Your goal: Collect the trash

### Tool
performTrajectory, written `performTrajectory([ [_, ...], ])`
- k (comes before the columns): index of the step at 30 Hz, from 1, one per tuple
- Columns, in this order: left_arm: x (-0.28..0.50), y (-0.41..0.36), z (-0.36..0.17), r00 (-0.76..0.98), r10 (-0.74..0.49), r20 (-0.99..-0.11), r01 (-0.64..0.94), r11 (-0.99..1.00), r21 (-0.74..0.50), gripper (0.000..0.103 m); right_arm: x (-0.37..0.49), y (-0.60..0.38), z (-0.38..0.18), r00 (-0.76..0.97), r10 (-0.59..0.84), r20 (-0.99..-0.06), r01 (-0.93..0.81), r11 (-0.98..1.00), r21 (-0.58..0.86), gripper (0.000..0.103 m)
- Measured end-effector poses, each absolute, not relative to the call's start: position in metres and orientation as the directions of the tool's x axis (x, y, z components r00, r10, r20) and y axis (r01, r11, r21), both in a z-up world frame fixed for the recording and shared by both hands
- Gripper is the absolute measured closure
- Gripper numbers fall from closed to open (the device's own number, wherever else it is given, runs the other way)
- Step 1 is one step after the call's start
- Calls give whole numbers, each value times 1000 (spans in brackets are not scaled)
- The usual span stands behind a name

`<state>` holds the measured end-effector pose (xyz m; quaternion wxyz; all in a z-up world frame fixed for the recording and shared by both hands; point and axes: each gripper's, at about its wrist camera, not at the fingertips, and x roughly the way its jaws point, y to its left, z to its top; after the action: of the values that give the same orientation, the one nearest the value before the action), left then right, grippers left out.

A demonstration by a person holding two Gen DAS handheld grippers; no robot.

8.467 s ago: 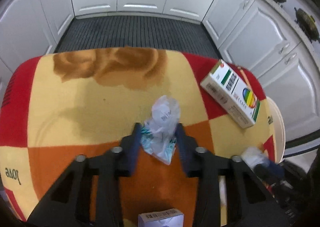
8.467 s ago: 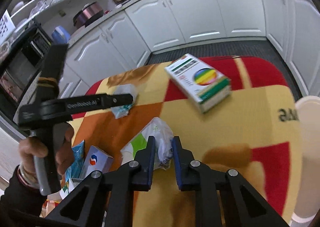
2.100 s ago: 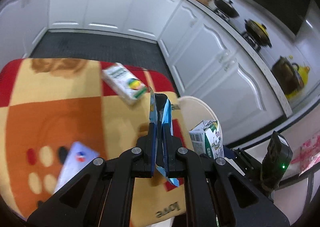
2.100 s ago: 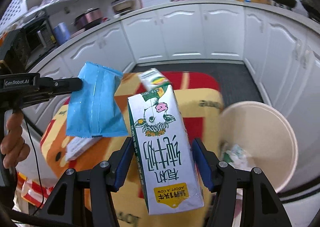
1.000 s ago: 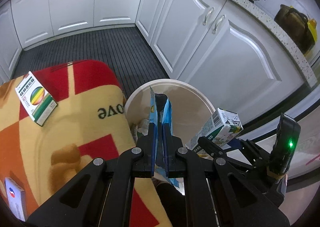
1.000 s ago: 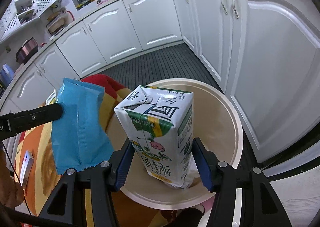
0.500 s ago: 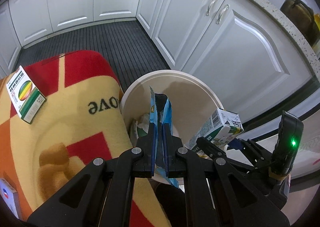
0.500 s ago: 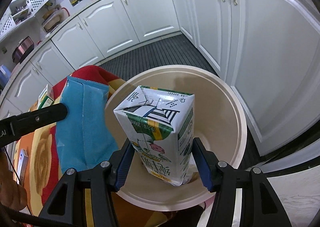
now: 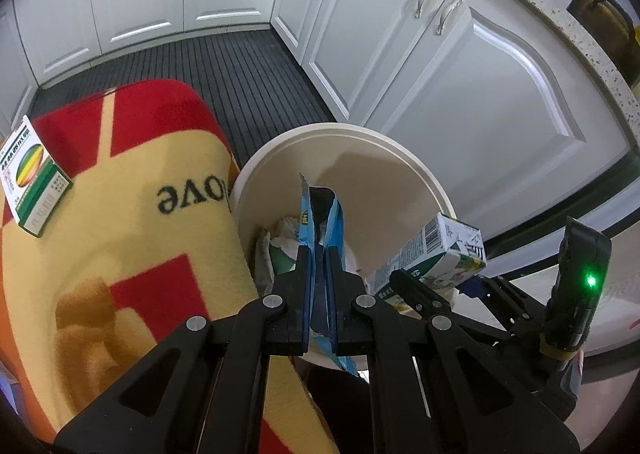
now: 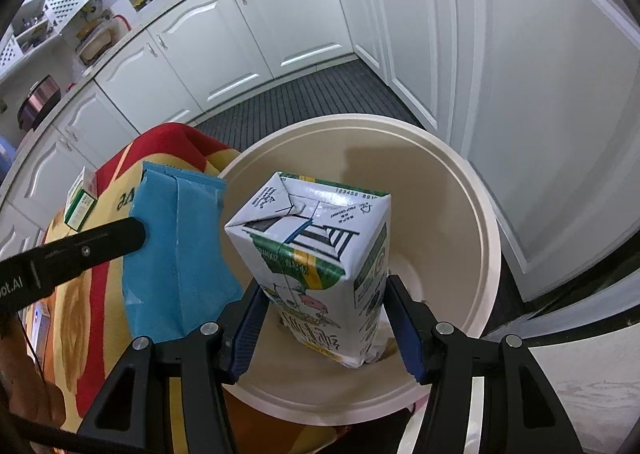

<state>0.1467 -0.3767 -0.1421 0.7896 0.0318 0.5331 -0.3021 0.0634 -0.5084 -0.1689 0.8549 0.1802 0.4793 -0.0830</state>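
White kitchen cabinets (image 10: 304,25) curve round a dark ribbed floor, and at the right end of your blanket-covered bench (image 9: 120,238) stands a cream bin (image 10: 486,238) with its mouth open. You have both pieces of trash poised over that mouth, so either should fall inside, not onto the blanket, when let go. Your left gripper (image 9: 319,262) has its fingers pressed together on a flat blue packet (image 9: 334,225), pinched low so most of the packet stands above them, over the near-left part of the bin. Your right gripper (image 10: 323,324) has its fingers set apart and clamped on the two sides of a milk carton (image 10: 316,258), held tilted with its folded top toward the far side, over the middle of the bin. The left view shows what the right hides: crumpled wrappers (image 9: 280,246) already lying in the bin's bottom, and a striped box (image 9: 30,179) left on the far-left of the bench, which I judge remains to be collected. The right view shows the packet's broad face and how near it hangs to the carton, just beside it, seemingly apart. It also shows the bin's whole rim, of which the left view gives only the far part.
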Motion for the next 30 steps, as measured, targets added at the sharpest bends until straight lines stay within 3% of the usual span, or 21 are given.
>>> performTrajectory([
  [9, 146, -374, -149, 245, -428, -870, 502, 824, -264, 96, 60, -510, -171, 515, 20, -857, 334, 916, 222, 43],
  [19, 144, -370, -148, 248, -434, -866, 494, 826, -273, 72, 54, -501, -160, 535, -17, -845, 319, 930, 184, 40],
  [30, 140, -356, -137, 289, -428, -856, 480, 838, -257, 71, 42, -489, -138, 574, -73, -816, 313, 940, 136, 36],
])
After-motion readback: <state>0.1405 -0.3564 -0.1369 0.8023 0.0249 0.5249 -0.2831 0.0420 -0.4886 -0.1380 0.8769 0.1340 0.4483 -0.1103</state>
